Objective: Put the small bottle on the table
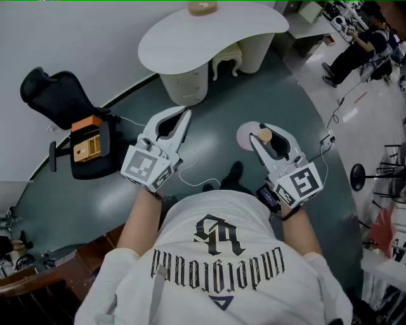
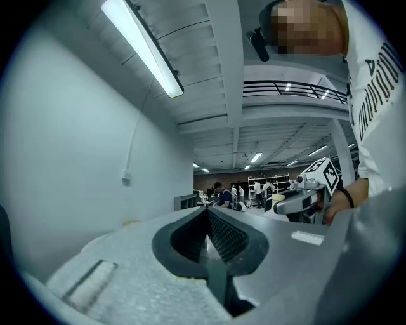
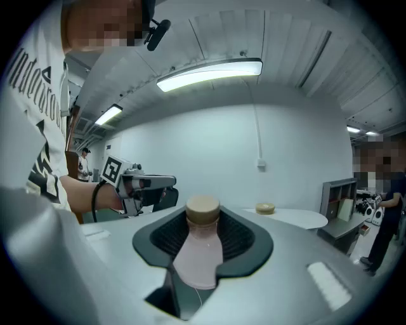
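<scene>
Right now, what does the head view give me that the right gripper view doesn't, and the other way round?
Head view only: the black chair with an orange box beside it on the dark floor, and the right gripper from above.
Right gripper view only: the fingers clamped on the pink body of the small bottle, plus the ceiling light.
Both: the bottle's tan cap, the left gripper, the white table ahead, and a tan round object on it. The bottle is not yet on the table.
</scene>
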